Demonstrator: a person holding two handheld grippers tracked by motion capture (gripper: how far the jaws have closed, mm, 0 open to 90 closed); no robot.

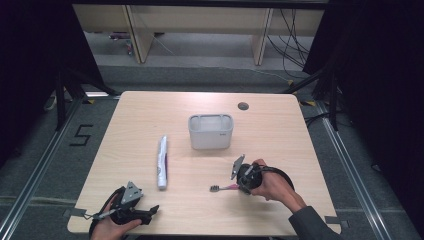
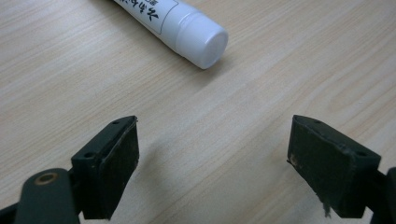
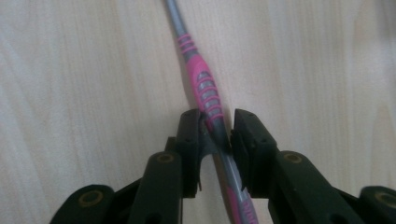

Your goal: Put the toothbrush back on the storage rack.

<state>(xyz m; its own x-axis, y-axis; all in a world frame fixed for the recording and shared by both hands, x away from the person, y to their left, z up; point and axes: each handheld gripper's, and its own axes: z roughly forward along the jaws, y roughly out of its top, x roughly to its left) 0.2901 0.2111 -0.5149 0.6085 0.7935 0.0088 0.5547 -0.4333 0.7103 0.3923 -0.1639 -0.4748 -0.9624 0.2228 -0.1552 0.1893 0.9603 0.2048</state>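
Item 1: toothbrush [image 3: 205, 88], pink/grey, flat on table [image 1: 280, 130] front-right of white bin [image 1: 210, 131]; right gripper [image 3: 217, 133] clamped on its handle w/ both pads (brush lies skewed across jaws). Item 2: toothpaste tube [image 2: 184, 28], lying left of bin, untouched; left gripper [image 2: 212, 168] spread wide, nothing between jaws. Risk: skewed grip on slim handle may let brush pivot or slip on lift.

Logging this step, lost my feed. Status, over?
Right gripper pinching toothbrush handle on table. Left gripper open, idle near toothpaste tube. White bin beyond, path clear.
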